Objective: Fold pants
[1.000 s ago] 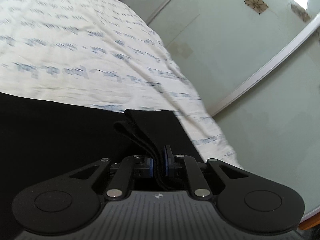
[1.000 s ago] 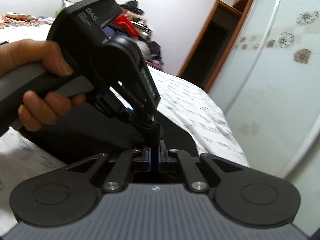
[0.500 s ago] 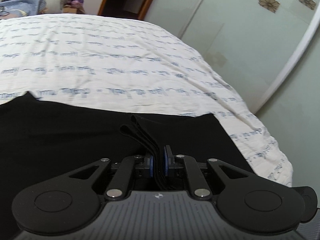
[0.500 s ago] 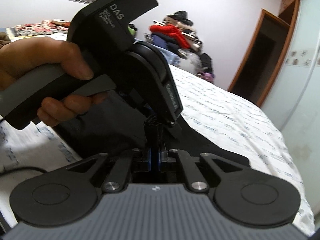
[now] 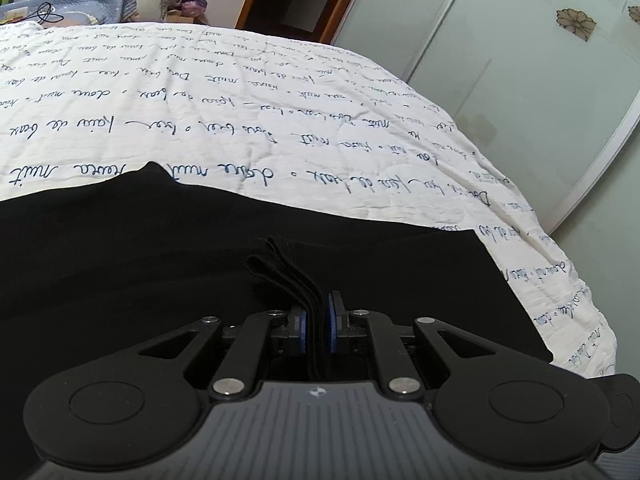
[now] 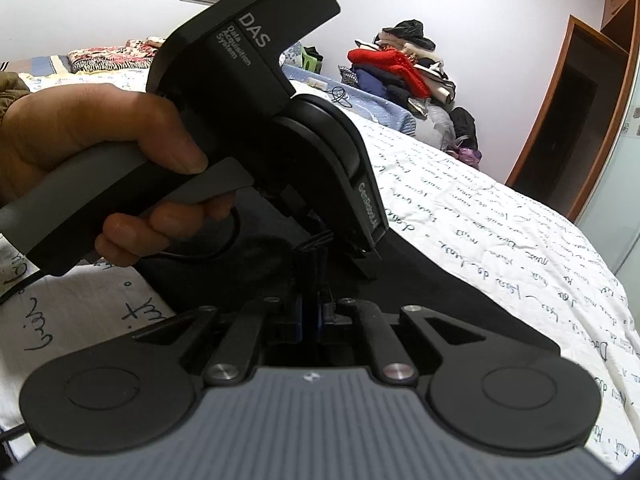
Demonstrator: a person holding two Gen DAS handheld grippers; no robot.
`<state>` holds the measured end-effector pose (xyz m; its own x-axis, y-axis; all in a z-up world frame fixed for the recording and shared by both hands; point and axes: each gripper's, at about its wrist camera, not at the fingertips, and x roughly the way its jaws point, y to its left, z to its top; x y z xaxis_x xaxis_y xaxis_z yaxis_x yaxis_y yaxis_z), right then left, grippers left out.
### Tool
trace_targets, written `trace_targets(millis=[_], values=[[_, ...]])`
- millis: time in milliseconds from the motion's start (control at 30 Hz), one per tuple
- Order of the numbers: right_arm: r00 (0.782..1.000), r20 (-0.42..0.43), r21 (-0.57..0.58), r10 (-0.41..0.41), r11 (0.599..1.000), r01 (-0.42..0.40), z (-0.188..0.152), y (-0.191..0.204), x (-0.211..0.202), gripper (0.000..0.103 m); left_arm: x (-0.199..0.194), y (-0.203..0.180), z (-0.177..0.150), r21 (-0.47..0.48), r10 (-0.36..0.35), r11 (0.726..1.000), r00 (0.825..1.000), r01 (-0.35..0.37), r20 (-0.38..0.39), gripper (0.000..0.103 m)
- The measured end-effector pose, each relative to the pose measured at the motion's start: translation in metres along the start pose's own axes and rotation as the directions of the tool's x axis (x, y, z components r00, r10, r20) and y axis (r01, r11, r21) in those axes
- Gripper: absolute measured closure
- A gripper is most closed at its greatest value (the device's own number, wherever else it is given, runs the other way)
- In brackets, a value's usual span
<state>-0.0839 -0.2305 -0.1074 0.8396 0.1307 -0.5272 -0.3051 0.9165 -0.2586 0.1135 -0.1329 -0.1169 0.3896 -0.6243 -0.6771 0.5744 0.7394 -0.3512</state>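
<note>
Black pants (image 5: 140,264) lie spread over a white bedspread (image 5: 240,112) printed with blue handwriting. In the left wrist view my left gripper (image 5: 318,326) is shut on a bunched, layered edge of the pants, which sticks out past the blue pads. In the right wrist view my right gripper (image 6: 311,318) is shut on another black fold of the pants (image 6: 420,280). Just ahead of it is the left gripper's body (image 6: 280,92), held by a person's hand (image 6: 92,148). The two grippers are close together, both pinching the same cloth.
Sliding glass wardrobe doors (image 5: 520,60) with flower decals stand to the right of the bed. A pile of clothes (image 6: 404,72) sits at the far side near a wooden door frame (image 6: 568,120). The bed's edge (image 5: 580,300) drops off on the right.
Both grippers have swung sideways across the bed with the cloth still pinched. More bedspread and the far room have come into view, and more black cloth lies flat to the right.
</note>
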Motion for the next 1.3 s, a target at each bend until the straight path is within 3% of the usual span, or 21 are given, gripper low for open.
trace_targets(millis=[133, 233, 433, 500, 533, 567, 633, 700, 767, 800, 833, 867, 900, 1000, 1067, 1133, 1233, 1267, 1300], values=[[1.0, -0.018, -0.001, 0.007, 1.0, -0.007, 0.012, -0.004, 0.009, 0.097, -0.002, 0.003, 0.001, -0.002, 0.024, 1.0, 1.0, -0.024, -0.011, 0.091], [1.0, -0.022, -0.001, 0.007, 1.0, -0.007, 0.01, -0.006, 0.01, 0.097, -0.009, 0.008, 0.001, -0.018, 0.062, 0.998, 0.998, -0.062, 0.001, 0.082], [1.0, -0.022, -0.007, 0.008, 1.0, -0.008, 0.012, -0.007, 0.019, 0.097, -0.05, 0.031, -0.007, -0.05, 0.238, 0.971, 0.968, -0.234, 0.076, 0.065], [1.0, -0.023, -0.007, 0.01, 1.0, -0.01, 0.008, -0.005, 0.015, 0.096, -0.074, 0.045, -0.013, -0.092, 0.274, 0.96, 0.957, -0.265, 0.094, 0.041], [1.0, -0.022, -0.007, 0.013, 1.0, -0.013, 0.008, -0.005, 0.015, 0.096, -0.087, 0.052, -0.017, -0.114, 0.3, 0.951, 0.949, -0.289, 0.1, 0.035], [1.0, -0.021, -0.007, 0.016, 1.0, -0.016, 0.007, -0.005, 0.015, 0.095, -0.101, 0.059, -0.02, -0.129, 0.334, 0.939, 0.937, -0.32, 0.106, 0.031], [0.999, -0.032, -0.008, 0.034, 0.999, -0.035, 0.005, -0.003, 0.015, 0.088, -0.13, 0.069, -0.025, -0.135, 0.42, 0.905, 0.9, -0.404, 0.121, 0.03], [0.998, -0.038, -0.032, 0.05, 0.998, -0.051, 0.006, -0.001, 0.013, 0.086, -0.155, 0.079, -0.028, -0.131, 0.525, 0.85, 0.842, -0.51, 0.122, 0.025], [0.993, -0.023, -0.03, 0.118, 0.993, -0.118, 0.01, -0.005, 0.003, 0.084, -0.175, 0.087, -0.031, -0.128, 0.608, 0.794, 0.783, -0.594, 0.132, 0.018], [0.987, -0.001, -0.011, 0.158, 0.987, -0.158, 0.013, -0.011, -0.005, 0.084, -0.184, 0.091, -0.033, -0.122, 0.637, 0.771, 0.759, -0.625, 0.138, 0.018], [0.983, 0.03, 0.017, 0.18, 0.983, -0.181, 0.016, -0.018, -0.013, 0.084, -0.188, 0.092, -0.035, -0.114, 0.652, 0.759, 0.746, -0.642, 0.14, 0.018], [0.983, 0.052, 0.04, 0.176, 0.983, -0.178, 0.02, -0.024, -0.017, 0.083, -0.188, 0.091, -0.035, -0.105, 0.651, 0.759, 0.746, -0.643, 0.138, 0.018], [0.986, 0.068, 0.068, 0.15, 0.986, -0.154, 0.024, -0.033, -0.019, 0.083, -0.187, 0.09, -0.036, -0.103, 0.633, 0.774, 0.761, -0.625, 0.139, 0.018], [0.999, 0.02, 0.114, 0.025, 0.993, -0.027, 0.026, -0.05, 0.0, 0.083, -0.164, 0.078, -0.033, -0.09, 0.524, 0.852, 0.844, -0.516, 0.115, 0.018], [0.998, -0.061, 0.125, 0.014, 0.992, -0.006, 0.021, -0.052, 0.021, 0.083, -0.144, 0.065, -0.03, -0.062, 0.455, 0.89, 0.884, -0.451, 0.109, 0.018], [0.993, -0.117, 0.1, 0.033, 0.995, -0.021, 0.012, -0.042, 0.033, 0.082, -0.125, 0.047, -0.025, -0.022, 0.425, 0.905, 0.898, -0.425, 0.118, 0.018], [0.995, -0.1, 0.042, 0.018, 0.999, -0.014, 0.012, -0.031, 0.022, 0.082, -0.099, 0.017, -0.015, 0.036, 0.361, 0.929, 0.924, -0.368, 0.123, 0.018], [0.996, -0.091, 0.062, 0.018, 0.998, -0.013, 0.012, -0.035, 0.02, 0.079, -0.092, 0.009, -0.012, 0.054, 0.329, 0.94, 0.936, -0.338, 0.129, 0.018], [0.997, -0.079, 0.08, 0.01, 0.997, -0.003, 0.013, -0.038, 0.019, 0.069, -0.083, -0.001, -0.007, 0.071, 0.294, 0.95, 0.946, -0.305, 0.134, 0.018]])
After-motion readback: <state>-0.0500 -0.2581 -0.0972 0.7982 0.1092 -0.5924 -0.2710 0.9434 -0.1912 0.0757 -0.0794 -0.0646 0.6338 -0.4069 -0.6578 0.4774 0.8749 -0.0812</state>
